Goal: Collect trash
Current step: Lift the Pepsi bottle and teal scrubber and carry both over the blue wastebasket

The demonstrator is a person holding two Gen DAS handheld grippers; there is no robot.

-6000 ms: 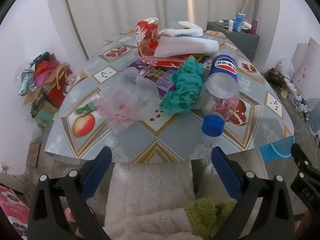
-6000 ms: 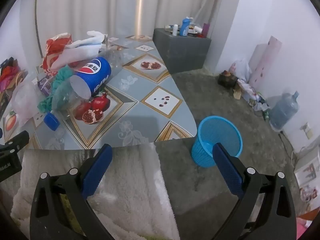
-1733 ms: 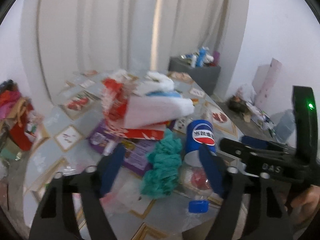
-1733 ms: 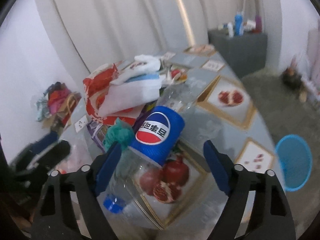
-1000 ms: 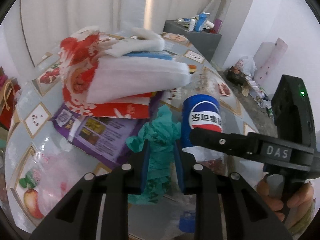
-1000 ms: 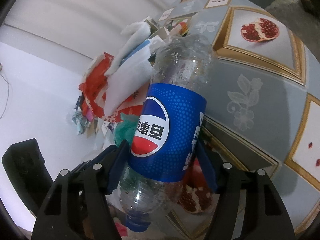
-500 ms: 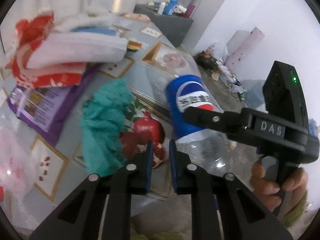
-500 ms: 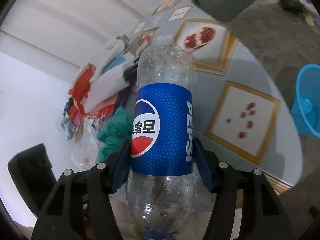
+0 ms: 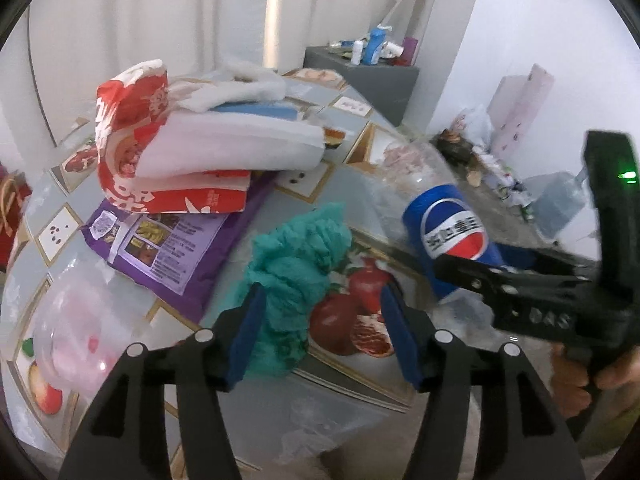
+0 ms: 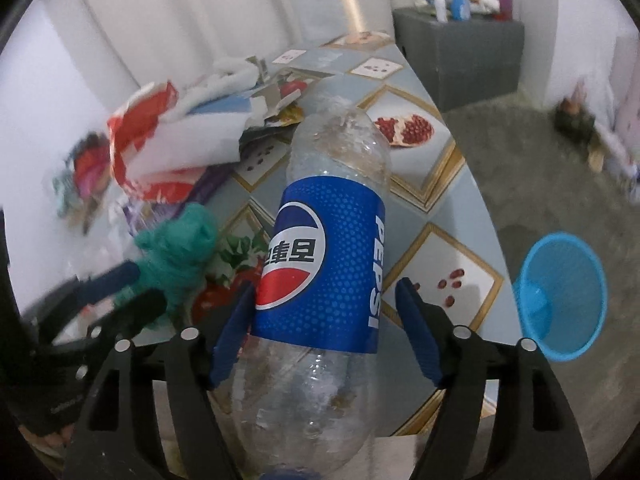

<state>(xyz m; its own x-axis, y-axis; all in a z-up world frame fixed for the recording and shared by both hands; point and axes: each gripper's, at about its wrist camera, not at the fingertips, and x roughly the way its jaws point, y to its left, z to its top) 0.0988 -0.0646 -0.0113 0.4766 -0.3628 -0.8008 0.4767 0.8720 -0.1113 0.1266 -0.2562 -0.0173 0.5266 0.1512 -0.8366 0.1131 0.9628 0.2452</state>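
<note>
— Curtained room, cluttered table (image 9: 312,396). Where's the Pepsi bottle (image 10: 324,272)?

— Between the right gripper (image 10: 324,336) fingers, pinched at the label, lifted over the table edge. Empty, light, crushable plastic; hold the labelled middle.

— And the left gripper (image 9: 320,332)?

— Spread wide, empty, low, one finger beside the teal crumpled paper (image 9: 296,280).

— Bin?

— Blue basket (image 10: 560,296) stands on the floor.

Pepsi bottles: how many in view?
1. The Pepsi bottle is gripped in the right claw, above the table. Another could be hidden under the trash pile.
</note>
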